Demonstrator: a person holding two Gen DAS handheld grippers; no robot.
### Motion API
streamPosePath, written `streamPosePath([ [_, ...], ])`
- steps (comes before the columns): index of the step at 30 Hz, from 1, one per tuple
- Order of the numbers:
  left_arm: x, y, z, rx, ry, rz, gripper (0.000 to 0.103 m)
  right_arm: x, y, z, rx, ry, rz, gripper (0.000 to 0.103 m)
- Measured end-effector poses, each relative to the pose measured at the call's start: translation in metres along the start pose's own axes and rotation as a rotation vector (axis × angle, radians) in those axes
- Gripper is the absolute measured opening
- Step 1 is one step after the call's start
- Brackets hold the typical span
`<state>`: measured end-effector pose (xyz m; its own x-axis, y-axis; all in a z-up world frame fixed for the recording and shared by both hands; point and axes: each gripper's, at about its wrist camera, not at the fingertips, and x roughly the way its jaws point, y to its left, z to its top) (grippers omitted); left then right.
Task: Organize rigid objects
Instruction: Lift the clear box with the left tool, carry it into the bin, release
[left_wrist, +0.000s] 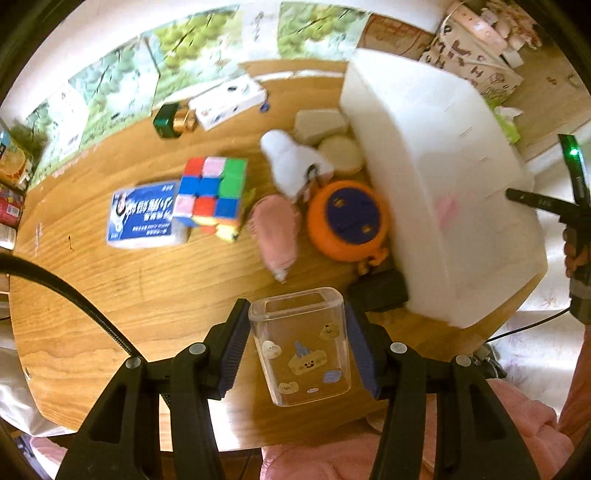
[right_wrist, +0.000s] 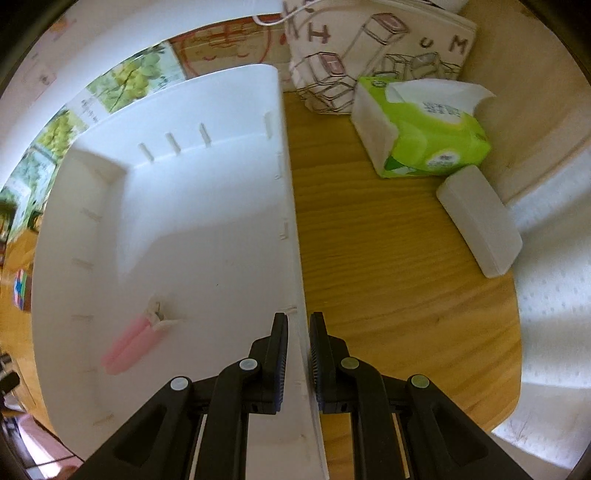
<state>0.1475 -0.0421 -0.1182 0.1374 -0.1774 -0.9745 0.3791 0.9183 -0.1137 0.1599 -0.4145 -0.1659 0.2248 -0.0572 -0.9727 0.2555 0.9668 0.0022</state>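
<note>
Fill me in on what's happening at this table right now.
A person is tidying with a handheld gripper in each hand. The left gripper is clamped on a clear plastic cup with cartoon stickers, held above the wooden table. The right gripper pinches the side wall of a big white storage bin, which so far holds only a pink item. A Rubik's cube, an orange round case and a blue packet lie on the table beside the bin.
</note>
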Motion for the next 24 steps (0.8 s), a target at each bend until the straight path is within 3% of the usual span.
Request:
streamPosePath([
  [11,-0.016,-0.045,0.013,0.033,-0.096,-0.023,0.055,0.001,-0.003,0.002,-0.091,0.015,0.088,0.011],
  [24,-0.015,-0.109,0.023,0.099,-0.171,-0.087,0.056,0.009,-0.003,0.009,-0.184,0.052,0.121,0.008],
])
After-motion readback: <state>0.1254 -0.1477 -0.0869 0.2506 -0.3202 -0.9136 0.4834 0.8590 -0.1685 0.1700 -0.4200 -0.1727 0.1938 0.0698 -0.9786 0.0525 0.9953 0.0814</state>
